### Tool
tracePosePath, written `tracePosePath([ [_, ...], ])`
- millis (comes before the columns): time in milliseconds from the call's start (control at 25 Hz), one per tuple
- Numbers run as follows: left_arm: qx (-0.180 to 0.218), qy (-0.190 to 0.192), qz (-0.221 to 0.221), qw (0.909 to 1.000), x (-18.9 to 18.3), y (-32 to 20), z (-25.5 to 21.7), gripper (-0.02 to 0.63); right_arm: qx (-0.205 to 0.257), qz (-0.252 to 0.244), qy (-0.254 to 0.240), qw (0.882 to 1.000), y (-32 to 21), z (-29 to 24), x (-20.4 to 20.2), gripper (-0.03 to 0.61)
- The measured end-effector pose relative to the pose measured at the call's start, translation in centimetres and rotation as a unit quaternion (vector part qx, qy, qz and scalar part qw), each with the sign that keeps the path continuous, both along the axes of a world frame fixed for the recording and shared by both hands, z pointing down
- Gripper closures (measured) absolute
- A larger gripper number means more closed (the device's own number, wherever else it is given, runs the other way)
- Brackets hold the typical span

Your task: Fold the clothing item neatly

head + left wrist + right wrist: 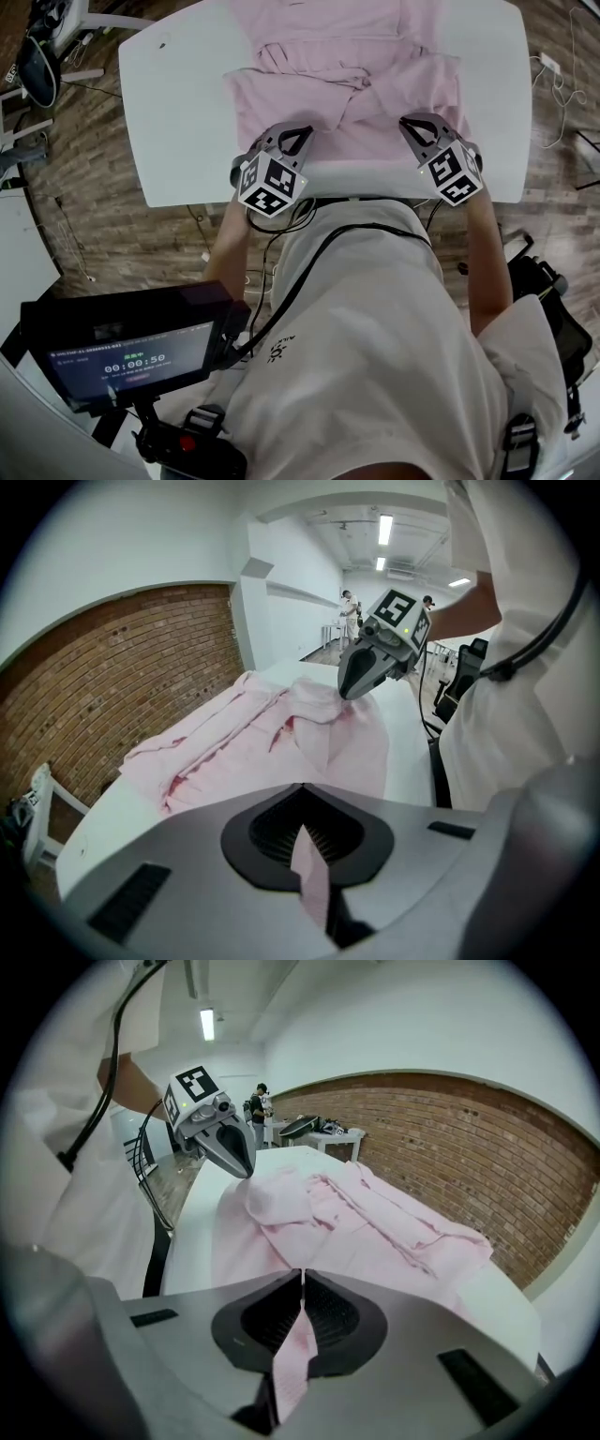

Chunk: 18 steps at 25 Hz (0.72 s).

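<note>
A white, rounded-corner tabletop (178,141) lies under the left gripper (292,133) and the right gripper (417,124). Brown wooden plank floor (84,216) surrounds it, with thin white cables (555,80) lying out past the right gripper. Off to the left gripper's left, a red-brown brick wall (112,686) runs below smooth white plaster (122,546). Long ceiling strip lights (384,527) glow far ahead.

Pink garment (328,89) rumpled across white table (178,112). Left gripper (291,136) and right gripper (419,127) apart, tips at garment's near hem, by table's near edge. Lit screen (131,358) lower left.
</note>
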<state>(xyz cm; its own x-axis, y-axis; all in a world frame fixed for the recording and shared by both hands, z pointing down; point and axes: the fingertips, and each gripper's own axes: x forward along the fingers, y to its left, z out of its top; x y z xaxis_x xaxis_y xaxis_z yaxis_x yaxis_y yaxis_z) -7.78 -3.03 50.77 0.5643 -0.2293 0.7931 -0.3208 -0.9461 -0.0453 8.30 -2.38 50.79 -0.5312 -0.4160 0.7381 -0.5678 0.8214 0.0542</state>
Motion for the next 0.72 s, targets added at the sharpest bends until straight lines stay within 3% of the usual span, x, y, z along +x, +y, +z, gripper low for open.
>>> tracePosePath([
  [200, 0.045, 0.004, 0.017, 0.9988, 1.1, -3.3, -3.0, 0.611, 0.082, -0.020, 0.047, 0.995, -2.6, -4.2, 0.8, 0.561],
  [400, 0.104, -0.018, 0.057, 0.9928, 1.7, -9.5, -4.3, 0.611, 0.170, -0.075, 0.110, 0.976, -7.7, -6.6, -0.2, 0.561],
  [520, 0.135, -0.034, 0.083, 0.9868, 2.7, -13.6, -5.1, 0.611, 0.202, -0.102, 0.148, 0.963, -11.1, -7.2, -0.5, 0.561],
  [720, 0.160, -0.056, 0.107, 0.9796, 4.7, -19.3, -4.8, 0.611, 0.229, -0.121, 0.176, 0.950, -16.0, -6.9, -0.2, 0.561],
])
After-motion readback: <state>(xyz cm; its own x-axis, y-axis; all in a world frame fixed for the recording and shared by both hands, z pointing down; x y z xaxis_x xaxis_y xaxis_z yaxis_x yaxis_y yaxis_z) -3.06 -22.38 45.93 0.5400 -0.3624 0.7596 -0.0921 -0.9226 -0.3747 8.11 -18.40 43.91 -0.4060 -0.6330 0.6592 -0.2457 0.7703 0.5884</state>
